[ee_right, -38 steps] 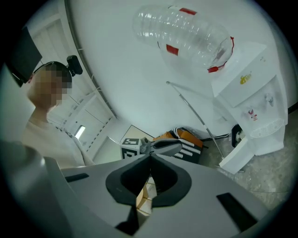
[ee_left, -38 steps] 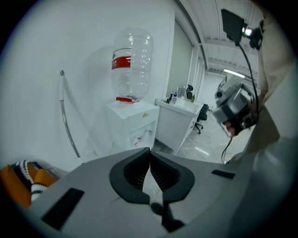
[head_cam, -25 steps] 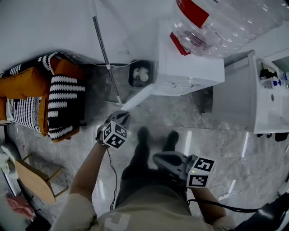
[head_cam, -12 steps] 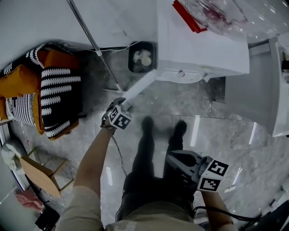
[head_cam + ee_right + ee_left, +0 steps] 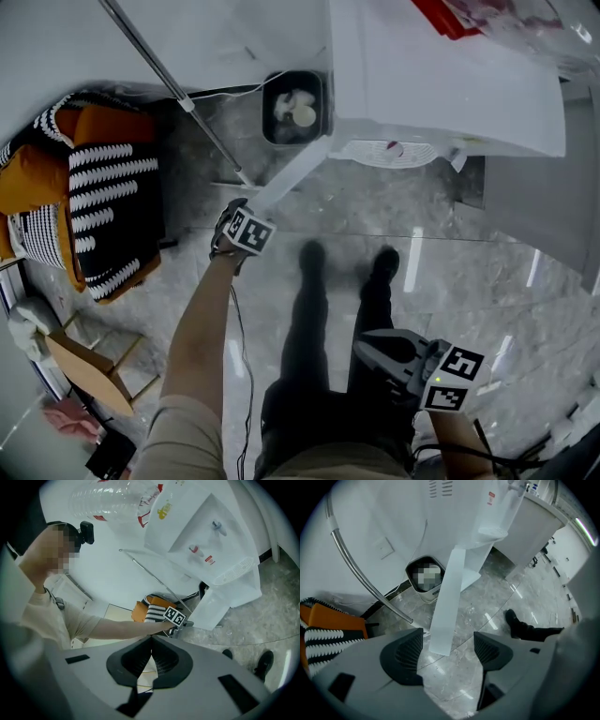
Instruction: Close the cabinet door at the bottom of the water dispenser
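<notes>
head view, water dispenser: white body at the top edge of our view, standing on the grey marble floor.
head view, cabinet door: white panel at the dispenser's foot, swung out open over the floor, with its free end toward us.
head view, left gripper: we hold it pointing down at the door's free end; from here we cannot tell whether they touch.
head view, right gripper: low at the right, beside our leg and well apart from the door.
head view, bin: dark, on the floor just left of the dispenser.
head view, striped cushions: orange, black and white, near the floor's left edge.
left gripper view, jaws: they have just been opening and stand wide apart; the door's free end shows between the ribbed pads, and neither pad presses on it.
left gripper view, metal rod: curved, left of the door, apart from it.
right gripper view, jaws: closed together with nothing between them; beyond them we see our left arm reaching to the open door.
</notes>
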A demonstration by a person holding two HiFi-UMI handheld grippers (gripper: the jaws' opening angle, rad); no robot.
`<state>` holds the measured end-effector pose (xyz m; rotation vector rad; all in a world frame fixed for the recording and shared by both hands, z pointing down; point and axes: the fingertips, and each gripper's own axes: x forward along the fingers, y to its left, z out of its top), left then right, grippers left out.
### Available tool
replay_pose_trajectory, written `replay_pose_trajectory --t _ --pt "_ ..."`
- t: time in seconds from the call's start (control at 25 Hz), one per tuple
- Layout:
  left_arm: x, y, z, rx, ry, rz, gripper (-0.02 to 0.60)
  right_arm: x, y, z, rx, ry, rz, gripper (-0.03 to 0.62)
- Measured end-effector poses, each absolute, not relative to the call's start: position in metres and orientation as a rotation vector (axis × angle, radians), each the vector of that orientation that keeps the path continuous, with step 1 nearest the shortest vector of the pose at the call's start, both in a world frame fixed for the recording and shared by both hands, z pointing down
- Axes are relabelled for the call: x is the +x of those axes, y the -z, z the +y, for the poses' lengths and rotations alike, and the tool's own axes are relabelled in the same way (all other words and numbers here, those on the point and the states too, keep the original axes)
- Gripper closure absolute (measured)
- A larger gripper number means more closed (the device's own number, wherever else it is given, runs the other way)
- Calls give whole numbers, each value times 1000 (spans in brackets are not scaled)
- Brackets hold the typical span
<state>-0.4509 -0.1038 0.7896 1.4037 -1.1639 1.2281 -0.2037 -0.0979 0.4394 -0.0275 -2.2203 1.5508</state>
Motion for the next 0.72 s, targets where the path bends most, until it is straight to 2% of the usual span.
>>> replay_pose_trajectory --t 0.52,0.72 --pt "-453 -840 -115 1352 -1323 -1193 279 -174 -477 -98 24 -1603 -2143 582" --pt "-432 -848 -105 1358 -1313 -1093 279 -166 -486 -93 34 -1653 -2127 582"
